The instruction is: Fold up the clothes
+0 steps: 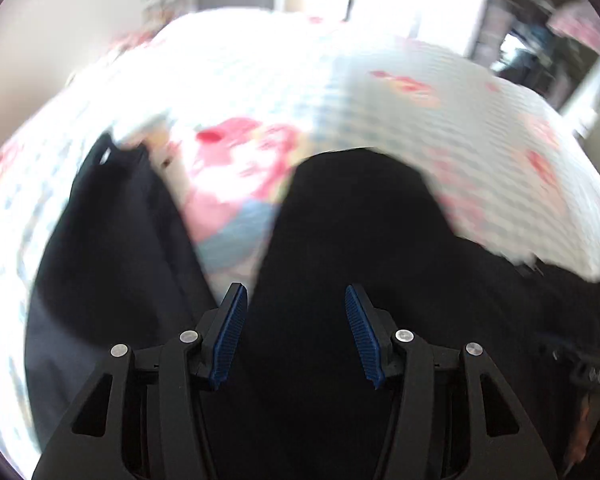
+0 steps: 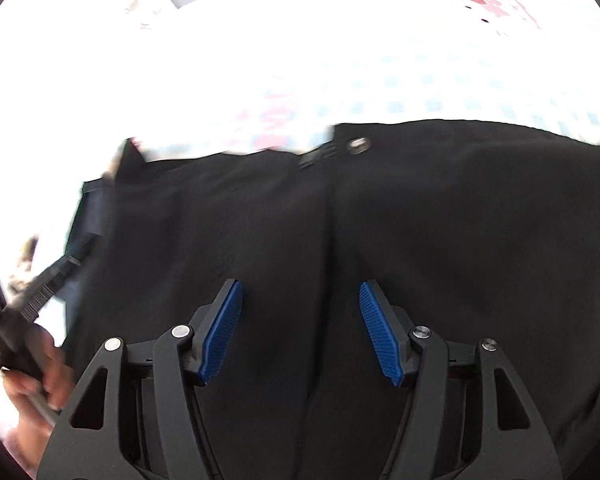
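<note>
Right gripper [image 2: 300, 332] and left gripper [image 1: 292, 332] jaws wide, empty, above black trousers [image 2: 420, 240] on patterned bedsheet [image 2: 420, 80]. Waistband button [image 2: 358, 145] exposed; folding seemingly barely begun.

A checked, floral-printed bedsheet [image 1: 440, 128] glares under bright light; pale wall [image 1: 60, 32] behind.

White bedsheet [image 1: 400, 112] (blue checks, pink-red cartoon prints)
</note>
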A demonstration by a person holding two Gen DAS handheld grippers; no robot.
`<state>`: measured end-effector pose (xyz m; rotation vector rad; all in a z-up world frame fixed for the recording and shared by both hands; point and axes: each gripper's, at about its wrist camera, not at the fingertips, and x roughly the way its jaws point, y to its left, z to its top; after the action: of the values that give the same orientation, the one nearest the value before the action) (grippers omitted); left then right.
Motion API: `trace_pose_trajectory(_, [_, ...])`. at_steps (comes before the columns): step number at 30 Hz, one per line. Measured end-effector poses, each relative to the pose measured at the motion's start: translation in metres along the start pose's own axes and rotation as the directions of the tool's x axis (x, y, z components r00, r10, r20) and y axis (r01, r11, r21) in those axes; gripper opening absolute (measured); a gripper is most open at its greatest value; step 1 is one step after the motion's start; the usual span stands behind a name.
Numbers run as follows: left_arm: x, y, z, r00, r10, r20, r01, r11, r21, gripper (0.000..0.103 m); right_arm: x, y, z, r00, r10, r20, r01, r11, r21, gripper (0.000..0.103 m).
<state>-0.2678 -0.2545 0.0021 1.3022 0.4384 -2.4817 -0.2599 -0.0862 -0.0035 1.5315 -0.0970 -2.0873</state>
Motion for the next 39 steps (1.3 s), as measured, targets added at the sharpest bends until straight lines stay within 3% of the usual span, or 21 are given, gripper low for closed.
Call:
trace_pose_trajectory(2, [0.02, 0.013, 0.005, 0.999, -0.051, -0.013, 0.05, 0.997, -0.056, 0.055, 0.008, 0.001, 0.008, 0.999, 0.052, -0.007, -0.051, 0.998, 0.026, 0.08])
trace_pose_trajectory(3, [0.023, 0.023, 0.005, 0.993, -0.119, -0.004, 0.118, 0.989, -0.09, 0.056, 0.008, 0.003, 0.011, 0.997, 0.074, -0.004, -0.074, 0.997, 0.033, 0.081])
trace_pose_trajectory(4, [0.022, 0.032, 0.005, 0.977, -0.211, 0.02, 0.212, 0.969, -0.126, 0.064, 0.007, 0.005, 0.014, 0.996, 0.094, 0.0, -0.094, 0.995, 0.039, 0.08])
trace_pose_trajectory(6, [0.027, 0.043, 0.008, 0.941, -0.338, 0.026, 0.338, 0.926, -0.168, 0.072, 0.001, 0.012, 0.015, 0.989, 0.15, 0.013, -0.15, 0.988, 0.045, 0.059])
trace_pose_trajectory(8, [0.033, 0.032, 0.014, 0.936, -0.351, -0.003, 0.346, 0.924, -0.163, 0.072, -0.006, 0.023, 0.013, 0.982, 0.189, 0.025, -0.19, 0.982, 0.015, 0.051])
trace_pose_trajectory(11, [0.038, 0.02, 0.019, 0.936, -0.35, -0.038, 0.345, 0.933, -0.101, 0.071, -0.002, 0.034, 0.012, 0.989, 0.144, 0.01, -0.144, 0.989, -0.04, 0.049])
trace_pose_trajectory(12, [0.037, 0.018, 0.018, 0.925, -0.378, -0.039, 0.374, 0.923, -0.085, 0.071, 0.004, 0.032, 0.013, 0.992, 0.125, -0.013, -0.125, 0.992, -0.026, 0.049])
trace_pose_trajectory(13, [0.043, 0.011, 0.021, 0.909, -0.414, -0.037, 0.411, 0.908, -0.084, 0.073, 0.011, 0.026, 0.013, 0.994, 0.102, -0.035, -0.103, 0.995, -0.003, 0.055])
trace_pose_trajectory(14, [0.047, 0.008, 0.021, 0.905, -0.424, -0.037, 0.42, 0.904, -0.086, 0.074, 0.017, 0.019, 0.012, 0.995, 0.079, -0.056, -0.078, 0.997, 0.021, 0.064])
trace_pose_trajectory(15, [0.05, 0.006, 0.02, 0.904, -0.426, -0.037, 0.422, 0.902, -0.089, 0.075, 0.022, 0.016, 0.009, 0.994, 0.089, -0.06, -0.088, 0.996, 0.028, 0.064])
trace_pose_trajectory(18, [0.058, -0.003, 0.015, 0.922, -0.385, -0.031, 0.384, 0.923, -0.038, 0.078, 0.023, 0.02, -0.001, 0.994, 0.101, -0.045, -0.102, 0.995, -0.022, 0.065])
trace_pose_trajectory(21, [0.054, -0.011, 0.015, 0.936, -0.351, -0.028, 0.351, 0.936, 0.003, 0.076, 0.011, 0.034, -0.008, 0.994, 0.11, 0.004, -0.109, 0.991, -0.071, 0.03])
trace_pose_trajectory(23, [0.045, -0.013, 0.018, 0.93, -0.368, 0.002, 0.368, 0.93, 0.025, 0.06, 0.001, 0.05, -0.01, 0.991, 0.125, 0.053, -0.118, 0.985, -0.123, 0.018])
trace_pose_trajectory(24, [0.042, -0.014, 0.019, 0.93, -0.368, 0.013, 0.367, 0.93, 0.033, 0.053, -0.004, 0.057, -0.01, 0.986, 0.149, 0.07, -0.138, 0.979, -0.148, 0.018])
trace_pose_trajectory(27, [0.047, -0.021, 0.021, 0.947, -0.322, -0.011, 0.322, 0.945, 0.059, 0.05, -0.003, 0.081, -0.01, 0.988, 0.11, 0.11, -0.09, 0.98, -0.175, 0.02])
trace_pose_trajectory(29, [0.047, -0.025, 0.021, 0.968, -0.249, -0.01, 0.249, 0.965, 0.078, 0.039, -0.004, 0.089, -0.005, 0.988, 0.041, 0.15, -0.011, 0.981, -0.195, 0.007])
trace_pose_trajectory(33, [0.039, -0.02, 0.026, 0.992, -0.124, 0.014, 0.122, 0.988, 0.096, 0.043, -0.03, 0.086, 0.009, 0.964, -0.022, 0.266, 0.082, 0.972, -0.218, 0.003])
trace_pose_trajectory(34, [0.036, -0.017, 0.028, 0.993, -0.112, 0.029, 0.109, 0.989, 0.097, 0.043, -0.05, 0.049, 0.009, 0.963, -0.045, 0.266, 0.101, 0.974, -0.202, 0.003])
trace_pose_trajectory(36, [0.018, -0.011, 0.03, 0.963, -0.261, 0.069, 0.254, 0.962, 0.102, 0.043, -0.058, -0.002, 0.013, 0.977, -0.091, 0.193, 0.117, 0.985, -0.128, 0.005])
trace_pose_trajectory(37, [0.008, -0.011, 0.03, 0.928, -0.365, 0.075, 0.356, 0.928, 0.114, 0.045, -0.048, -0.024, 0.022, 0.984, -0.126, 0.127, 0.136, 0.988, -0.073, 0.01])
trace_pose_trajectory(39, [-0.009, -0.027, 0.024, 0.881, -0.473, 0.0, 0.465, 0.868, 0.175, 0.048, -0.037, -0.049, 0.024, 0.994, -0.106, 0.031, 0.107, 0.994, -0.022, 0.023])
